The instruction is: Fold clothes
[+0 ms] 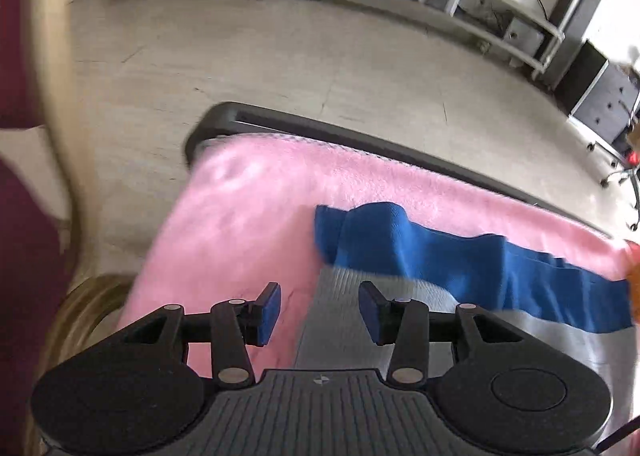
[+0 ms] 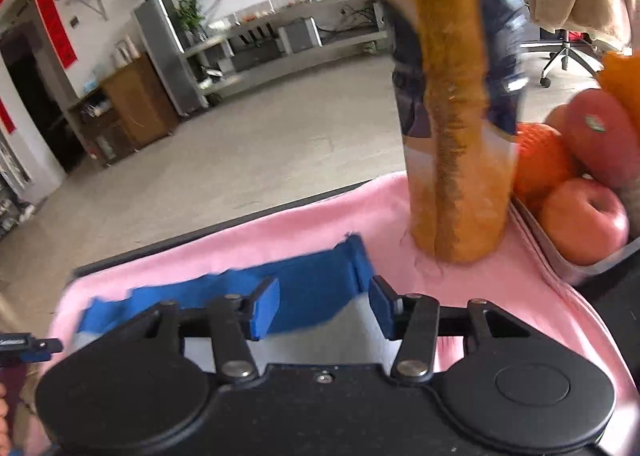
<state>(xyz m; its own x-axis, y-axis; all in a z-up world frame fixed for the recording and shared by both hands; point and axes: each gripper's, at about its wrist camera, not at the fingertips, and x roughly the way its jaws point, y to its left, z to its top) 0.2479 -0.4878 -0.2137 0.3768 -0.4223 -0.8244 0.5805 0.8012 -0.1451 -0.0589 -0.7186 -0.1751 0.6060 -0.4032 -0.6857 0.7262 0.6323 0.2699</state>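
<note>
Left wrist view: the left gripper [image 1: 319, 310] hangs with its jaws apart and nothing between them, over the near left edge of a grey and blue garment [image 1: 420, 256] that lies on a pink towel [image 1: 248, 207] covering the counter [image 1: 360, 135]. Right wrist view: the right gripper [image 2: 323, 308] is likewise spread and empty above the garment's right end, with a tall orange-wrapped bottle [image 2: 456, 175] standing ahead and fruit [image 2: 580, 183] in a tray [image 2: 568, 268] to its right.
</note>
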